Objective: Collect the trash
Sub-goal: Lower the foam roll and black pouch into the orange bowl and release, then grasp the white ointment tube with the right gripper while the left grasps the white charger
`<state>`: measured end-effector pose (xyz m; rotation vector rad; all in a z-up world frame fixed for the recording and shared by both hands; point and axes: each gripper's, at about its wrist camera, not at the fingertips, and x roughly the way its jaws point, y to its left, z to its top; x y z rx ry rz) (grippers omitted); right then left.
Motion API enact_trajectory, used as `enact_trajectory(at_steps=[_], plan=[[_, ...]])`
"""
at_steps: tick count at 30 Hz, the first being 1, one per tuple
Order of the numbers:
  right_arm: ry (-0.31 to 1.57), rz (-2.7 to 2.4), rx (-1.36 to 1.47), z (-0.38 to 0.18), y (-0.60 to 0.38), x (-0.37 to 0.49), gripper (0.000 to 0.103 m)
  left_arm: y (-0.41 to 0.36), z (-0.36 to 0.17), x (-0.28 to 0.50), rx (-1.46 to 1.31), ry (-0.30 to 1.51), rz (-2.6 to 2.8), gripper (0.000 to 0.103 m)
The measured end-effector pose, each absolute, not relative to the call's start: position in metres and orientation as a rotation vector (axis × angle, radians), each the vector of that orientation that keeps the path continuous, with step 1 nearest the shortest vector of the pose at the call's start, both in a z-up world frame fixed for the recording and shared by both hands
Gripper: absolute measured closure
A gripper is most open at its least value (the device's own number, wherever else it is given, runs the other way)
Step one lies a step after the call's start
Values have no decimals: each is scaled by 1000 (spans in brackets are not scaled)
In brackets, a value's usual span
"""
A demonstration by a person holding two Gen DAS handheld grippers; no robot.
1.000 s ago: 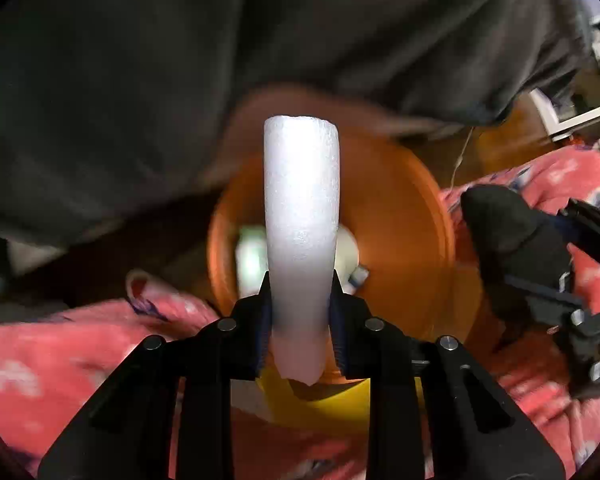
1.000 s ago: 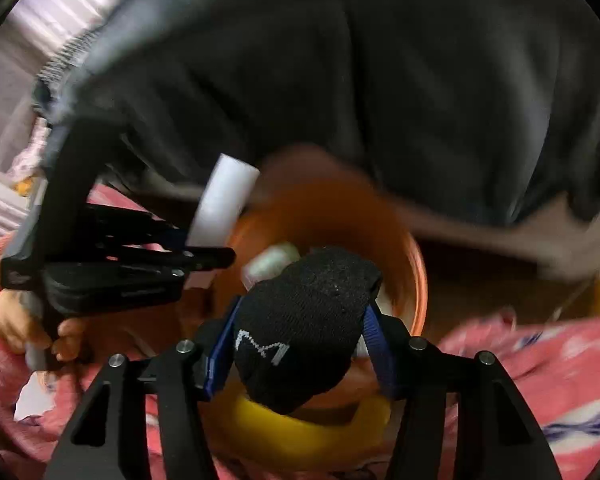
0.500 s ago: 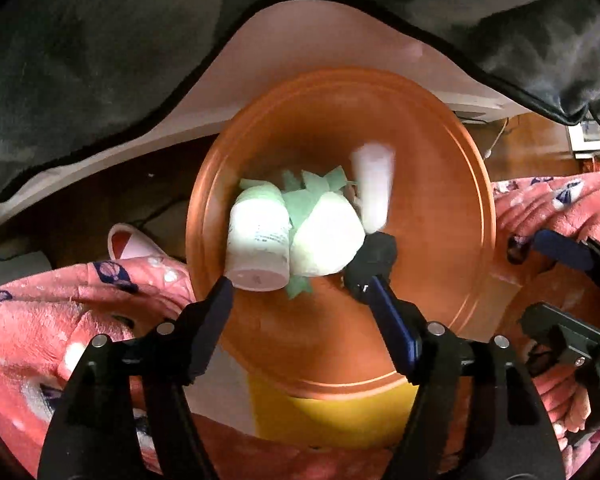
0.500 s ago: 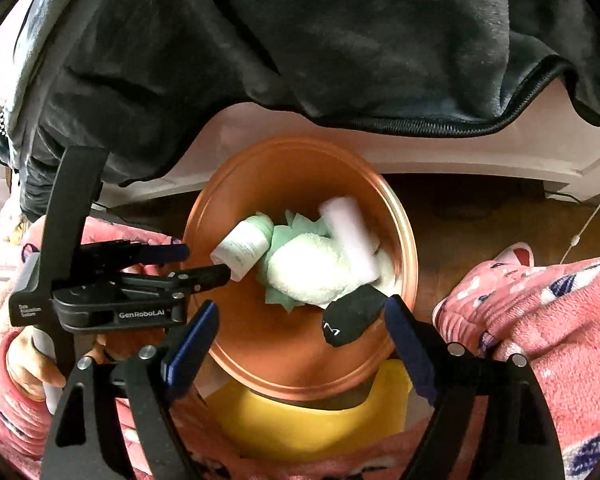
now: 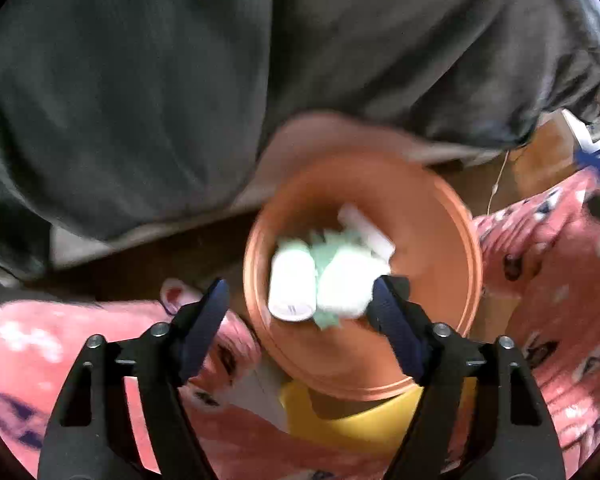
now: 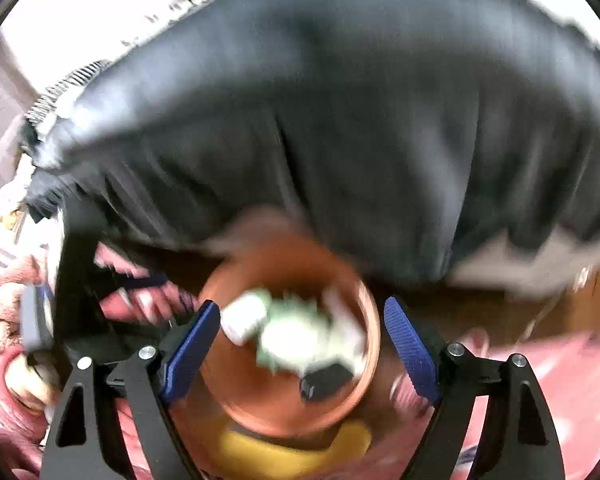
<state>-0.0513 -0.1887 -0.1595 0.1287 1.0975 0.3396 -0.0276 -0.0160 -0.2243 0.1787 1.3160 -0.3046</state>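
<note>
Bin: orange; bottle: white; paper scrap: pale green; sock: black; blanket: pink, dark-patterned; fingers: blue pads.

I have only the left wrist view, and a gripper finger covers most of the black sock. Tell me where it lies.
Observer: In the right wrist view the black sock lies inside the orange bowl, near its front rim, against the white and green trash pile.
Operator: Now report the right gripper.
Observer: The right gripper hangs open over the bowl, with nothing between its fingers.
</note>
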Motion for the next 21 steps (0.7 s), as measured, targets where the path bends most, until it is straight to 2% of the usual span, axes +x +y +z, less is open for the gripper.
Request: enact_trajectory(at_steps=[6, 9, 16, 20, 21], plan=[[801, 345, 34, -47, -192, 7, 17, -24, -184, -37, 137, 1204, -341, 23], [743, 325, -13, -18, -191, 58, 17, -24, -172, -39, 125, 1175, -358, 23], [844, 227, -22, -27, -200, 178, 18, -9, -162, -42, 67, 1155, -337, 22], [920, 219, 18, -45, -207, 214, 26, 1, -163, -41, 40, 1164, -315, 21], [936, 231, 38, -51, -206, 215, 31, 3, -164, -39, 33, 1167, -309, 21]])
